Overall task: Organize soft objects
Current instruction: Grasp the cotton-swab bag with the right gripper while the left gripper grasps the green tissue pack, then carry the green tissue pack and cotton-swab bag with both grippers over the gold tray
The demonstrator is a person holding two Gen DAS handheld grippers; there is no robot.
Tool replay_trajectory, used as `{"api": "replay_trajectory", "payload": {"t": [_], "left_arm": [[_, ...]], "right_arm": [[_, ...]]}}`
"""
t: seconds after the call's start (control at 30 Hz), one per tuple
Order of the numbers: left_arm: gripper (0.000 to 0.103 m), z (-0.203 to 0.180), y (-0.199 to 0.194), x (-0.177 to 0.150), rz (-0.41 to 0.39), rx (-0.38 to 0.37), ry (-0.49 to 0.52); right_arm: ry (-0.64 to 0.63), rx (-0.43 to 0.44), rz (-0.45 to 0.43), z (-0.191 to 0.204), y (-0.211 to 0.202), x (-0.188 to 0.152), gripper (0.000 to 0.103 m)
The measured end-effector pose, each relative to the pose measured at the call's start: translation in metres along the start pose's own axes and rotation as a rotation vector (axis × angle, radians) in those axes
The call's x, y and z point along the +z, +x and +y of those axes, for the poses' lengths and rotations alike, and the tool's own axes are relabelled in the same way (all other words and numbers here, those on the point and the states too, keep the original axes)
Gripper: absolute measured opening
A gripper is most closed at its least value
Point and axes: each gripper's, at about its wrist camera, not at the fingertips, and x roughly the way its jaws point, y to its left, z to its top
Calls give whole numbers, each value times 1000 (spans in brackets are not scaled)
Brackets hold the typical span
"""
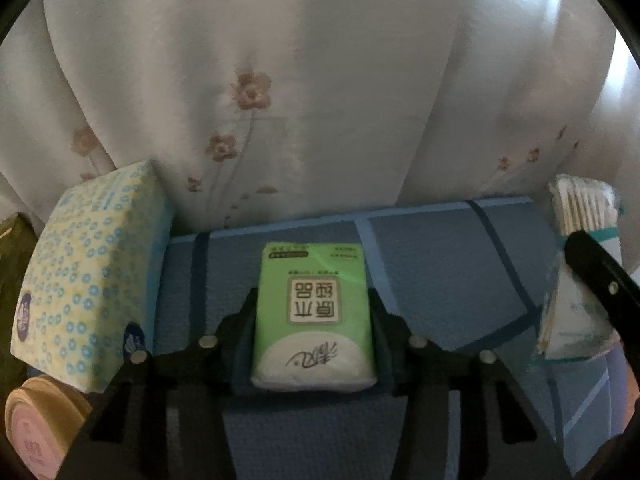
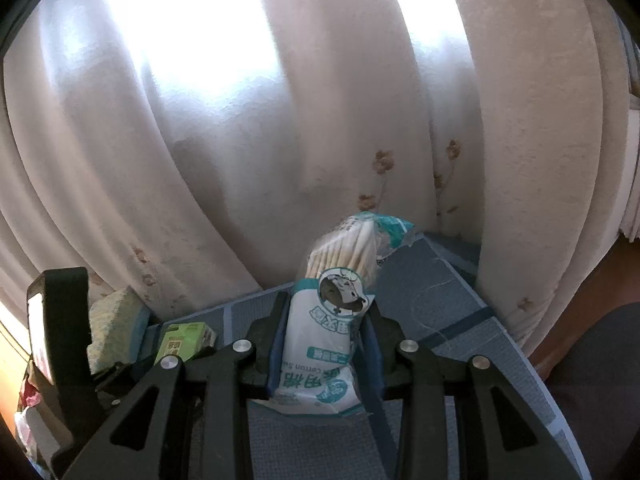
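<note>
L gripper point(image 1: 314, 316) has its jaws on either side of a green tissue pack point(image 1: 314, 312), pads up against both long edges, so it looks like a grip on the pack; pack lies flat on the blue mat point(image 1: 440, 264), label text upside down from this view, near the mat's back edge. Just left of it a bigger yellow tissue pack w/ blue dots point(image 1: 86, 272) stands tilted at the mat's left side, close to the green one but not touching. Round pinkish lid point(image 1: 38, 428) sits bottom left, partly cut off. R gripper point(image 2: 324, 336) is clamped narrow on a bag of cotton swabs point(image 2: 332, 320), bag upright-ish, leaning back a little, swab tips at top, its bottom end down by the mat. Same bag shows at far right edge in the left wrist view, w/ one black R finger across it. White curtain w/ small brown flowers point(image 1: 280, 80) hangs right behind the mat. Green pack also visible low left in the right wrist view, next to the yellow one.
</note>
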Motion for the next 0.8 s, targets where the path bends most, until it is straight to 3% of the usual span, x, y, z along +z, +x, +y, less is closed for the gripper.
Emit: {"api": "replay_trajectory", "payload": {"t": [0.13,0.27,0.4,0.5,0.53,0.6,0.8], "left_arm": [[48,0,-18,-13,-48,-71,10],[48,1,-54,-27,-215,-55,31],[48,1,-79,-43,-317,7,62],[48,4,-89,-52,-359,39,62],[48,3,-94,-58,-372,48,65],[48,9,-99,-62,-388,48,76],[48,15,-108,-74,-404,62,83]], "right_arm": [[-1,-2,-35,1,-2,-1,37],[-32,-20,-113,8,-12,-2,37],[-73,-42,-183,15,-20,-3,37],[-114,-63,-217,23,-23,-5,37],[-129,-54,-173,24,-25,-6,37],[-158,-64,-190,30,-27,-7,37],[-191,-95,-232,41,-37,-13,37]]}}
